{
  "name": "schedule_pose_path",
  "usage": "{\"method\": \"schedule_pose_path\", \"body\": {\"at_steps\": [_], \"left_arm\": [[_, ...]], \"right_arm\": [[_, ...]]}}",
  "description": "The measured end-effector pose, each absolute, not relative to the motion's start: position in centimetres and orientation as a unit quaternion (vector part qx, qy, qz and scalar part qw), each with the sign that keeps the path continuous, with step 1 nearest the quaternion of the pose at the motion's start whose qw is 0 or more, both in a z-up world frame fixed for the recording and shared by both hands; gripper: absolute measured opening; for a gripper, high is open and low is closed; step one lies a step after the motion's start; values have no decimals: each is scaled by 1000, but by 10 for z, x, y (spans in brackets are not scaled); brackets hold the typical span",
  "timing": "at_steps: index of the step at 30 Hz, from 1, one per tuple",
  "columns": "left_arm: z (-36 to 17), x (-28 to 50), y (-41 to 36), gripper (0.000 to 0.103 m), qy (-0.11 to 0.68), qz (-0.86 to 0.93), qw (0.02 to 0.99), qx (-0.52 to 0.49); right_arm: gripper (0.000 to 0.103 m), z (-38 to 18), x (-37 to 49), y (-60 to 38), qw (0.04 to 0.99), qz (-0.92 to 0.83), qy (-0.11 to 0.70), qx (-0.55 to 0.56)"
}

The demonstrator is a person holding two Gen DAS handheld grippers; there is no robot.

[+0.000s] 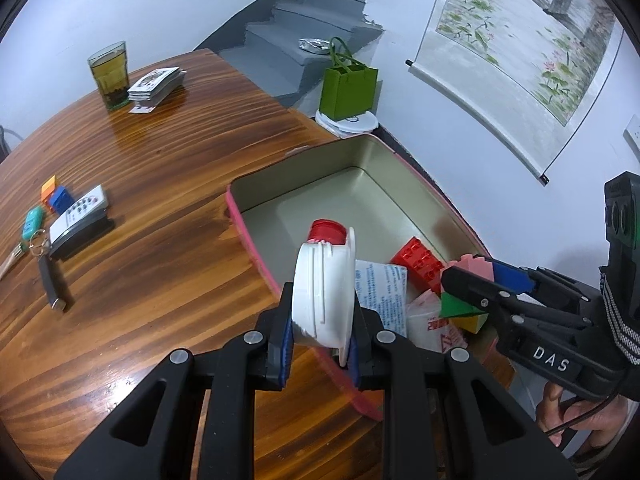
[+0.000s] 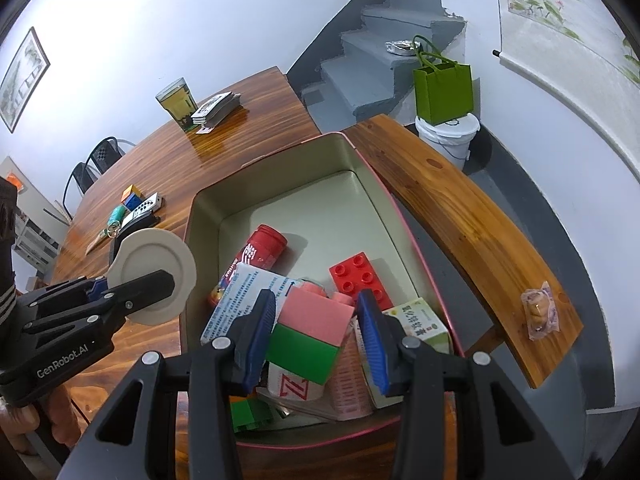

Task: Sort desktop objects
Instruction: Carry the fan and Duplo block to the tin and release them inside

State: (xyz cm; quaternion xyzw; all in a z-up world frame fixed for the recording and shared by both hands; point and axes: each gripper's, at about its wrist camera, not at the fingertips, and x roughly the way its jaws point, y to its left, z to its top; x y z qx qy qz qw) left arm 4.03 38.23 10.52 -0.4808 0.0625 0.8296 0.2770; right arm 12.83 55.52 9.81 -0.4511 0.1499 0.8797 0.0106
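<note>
Your left gripper [image 1: 322, 344] jaws are clamped on the white lid [image 1: 324, 296], held on edge over the near-left rim of the pink tin [image 1: 240, 208]. Your right gripper [image 2: 316, 336] jaws grip the pink-and-green block [image 2: 312, 332] directly above the tin's cluttered near end, so it is nearer a drop.

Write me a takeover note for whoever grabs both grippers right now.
Left gripper: shut on the white lid, held at the near-left rim of the pink tin.
Right gripper: shut on the pink and green block, over the tin's contents.
Done: red canister, red brick, packets and leaflet already in the tin.
Left on the table: remote, keys, orange and blue blocks, card deck, glass.
</note>
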Motion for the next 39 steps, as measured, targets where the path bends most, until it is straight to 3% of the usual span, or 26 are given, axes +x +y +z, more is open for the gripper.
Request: {"method": "schedule_pose_path", "body": {"at_steps": [7, 9, 11, 14, 19, 39], "left_arm": [[103, 36, 398, 24, 68, 823, 289, -484], [103, 34, 401, 30, 66, 820, 293, -488], [104, 33, 403, 44, 62, 821, 295, -486], [107, 33, 403, 57, 66, 827, 291, -475], [110, 32, 401, 57, 66, 831, 287, -472], [111, 32, 369, 57, 57, 843, 248, -474]], "right_arm": [[47, 97, 127, 559, 18, 879, 153, -452], [47, 97, 127, 560, 20, 879, 152, -452], [47, 96, 127, 562, 23, 878, 152, -454], [47, 97, 127, 565, 28, 877, 155, -453], [55, 101, 127, 566, 38, 881, 154, -446], [57, 103, 123, 541, 20, 884, 144, -445]]}}
